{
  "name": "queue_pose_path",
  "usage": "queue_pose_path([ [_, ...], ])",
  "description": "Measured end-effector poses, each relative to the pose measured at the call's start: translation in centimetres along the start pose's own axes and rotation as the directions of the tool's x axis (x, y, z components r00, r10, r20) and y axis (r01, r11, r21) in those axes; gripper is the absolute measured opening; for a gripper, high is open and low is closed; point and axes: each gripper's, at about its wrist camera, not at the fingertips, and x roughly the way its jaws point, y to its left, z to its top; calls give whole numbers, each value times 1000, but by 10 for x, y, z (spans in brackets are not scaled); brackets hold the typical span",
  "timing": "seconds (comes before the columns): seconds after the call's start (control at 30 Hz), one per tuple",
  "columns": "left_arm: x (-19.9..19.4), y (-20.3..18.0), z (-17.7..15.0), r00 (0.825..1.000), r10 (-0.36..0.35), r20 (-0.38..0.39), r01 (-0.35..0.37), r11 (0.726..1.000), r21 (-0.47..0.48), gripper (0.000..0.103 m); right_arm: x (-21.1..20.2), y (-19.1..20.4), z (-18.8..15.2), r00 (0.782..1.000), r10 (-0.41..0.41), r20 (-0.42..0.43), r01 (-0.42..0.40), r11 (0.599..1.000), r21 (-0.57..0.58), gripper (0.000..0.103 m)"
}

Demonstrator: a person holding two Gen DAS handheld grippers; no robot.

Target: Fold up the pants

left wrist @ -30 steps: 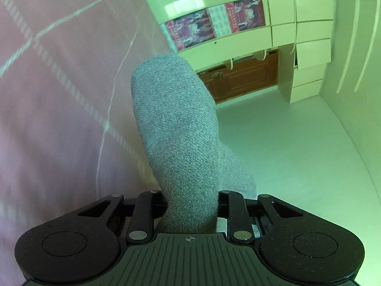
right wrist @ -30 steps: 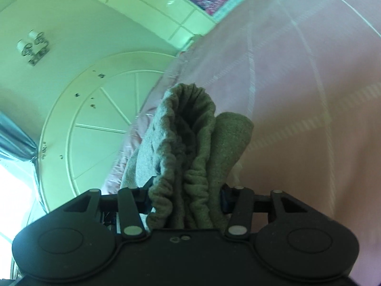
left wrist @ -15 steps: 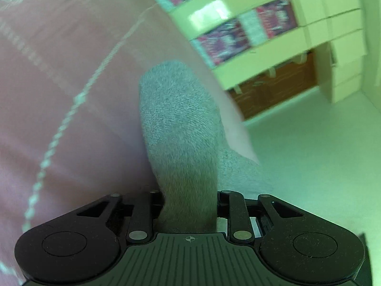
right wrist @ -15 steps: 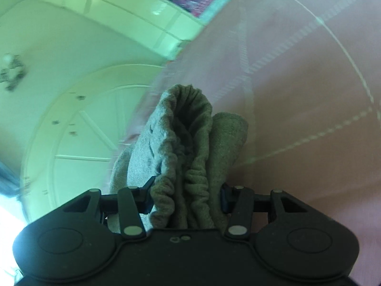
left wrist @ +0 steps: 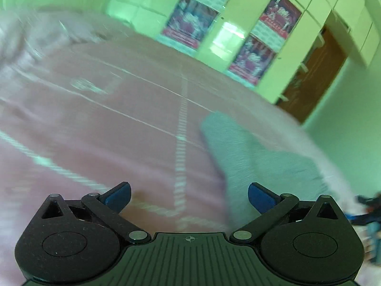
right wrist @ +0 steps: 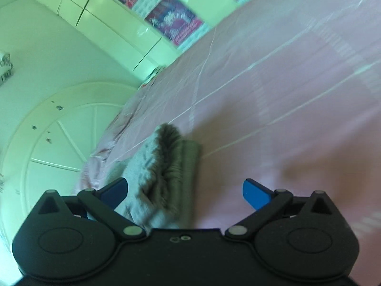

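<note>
The grey knit pants [left wrist: 257, 164] lie on the pink bedspread [left wrist: 107, 124], blurred, ahead and to the right of my left gripper [left wrist: 189, 194]. That gripper is open and empty, its blue pads [left wrist: 119, 194] wide apart. In the right wrist view the pants' gathered waistband [right wrist: 166, 169] lies bunched on the bedspread [right wrist: 273, 95], just ahead of the left pad [right wrist: 114, 189]. My right gripper [right wrist: 185, 191] is open, with nothing held between its jaws.
Cream wardrobe doors with red posters [left wrist: 250, 57] stand behind the bed. A brown wooden door [left wrist: 314, 76] is at the right. A round cream headboard [right wrist: 54, 138] lies left of the bed's ruffled edge. The other gripper's dark parts [left wrist: 366, 212] show at the right edge.
Both grippers have opened and let go of the pants, which now lie on the bedspread. Both cameras have swung so that more of the bed shows.
</note>
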Motion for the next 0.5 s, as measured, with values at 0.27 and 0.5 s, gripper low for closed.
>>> queue_pose_path([
  [0.27, -116, 7, -48, 951, 305, 54, -308, 949, 64, 103, -86, 25, -76, 955, -291, 56, 296, 947, -124, 98],
  [0.5, -185, -64, -116, 955, 233, 182, -263, 952, 158, 103, -100, 110, -161, 939, -310, 149, 343, 877, -336, 97],
])
